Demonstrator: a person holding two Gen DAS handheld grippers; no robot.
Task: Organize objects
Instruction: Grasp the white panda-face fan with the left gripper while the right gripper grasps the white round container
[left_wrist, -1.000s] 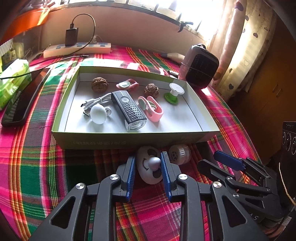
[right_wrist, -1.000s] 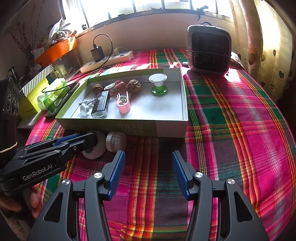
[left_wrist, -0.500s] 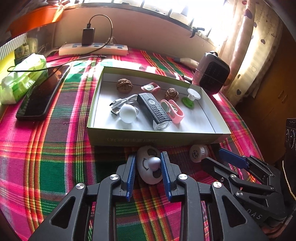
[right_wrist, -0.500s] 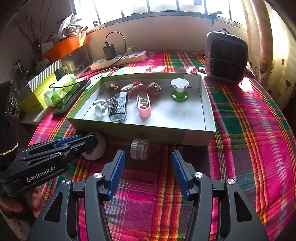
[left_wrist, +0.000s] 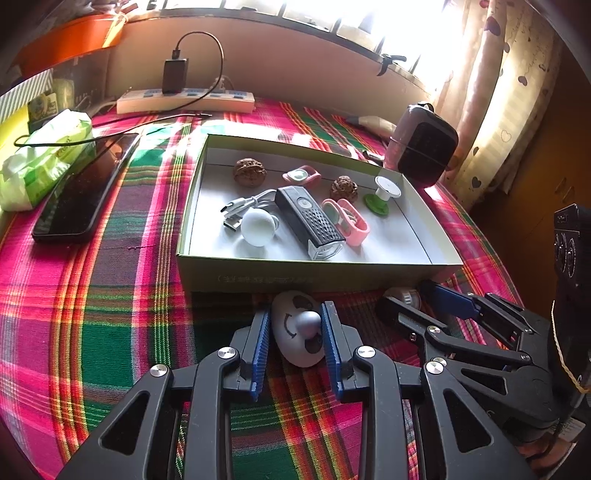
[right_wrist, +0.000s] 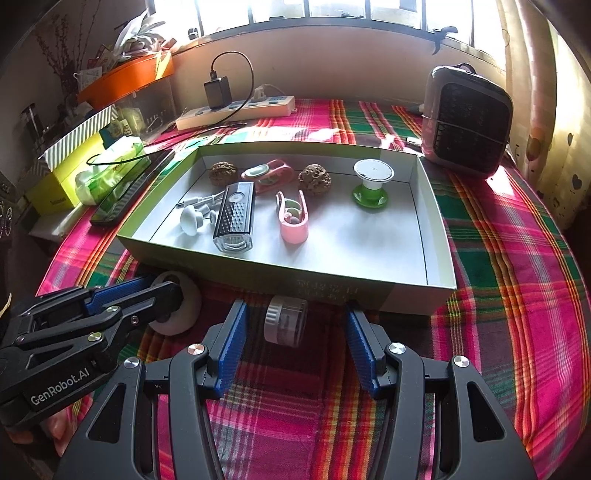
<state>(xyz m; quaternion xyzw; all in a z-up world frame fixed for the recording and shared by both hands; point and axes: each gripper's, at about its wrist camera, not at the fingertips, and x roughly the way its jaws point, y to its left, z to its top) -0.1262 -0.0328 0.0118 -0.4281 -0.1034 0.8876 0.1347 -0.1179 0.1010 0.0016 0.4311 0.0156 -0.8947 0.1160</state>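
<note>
Gripping panda toy (left_wrist: 295, 334) w/ left jaws; small jar (right_wrist: 285, 325) lying btwn wide-open right jaws, untouched.

You are seeing "GenRobot.AI" in white letters on the black body of the left gripper (right_wrist: 168, 293), in the right wrist view. The near wall of the green box (right_wrist: 325, 291) is carrying a faint printed line, too dim to read. The green tissue pack (left_wrist: 44, 155) is showing print too small to read.
</note>
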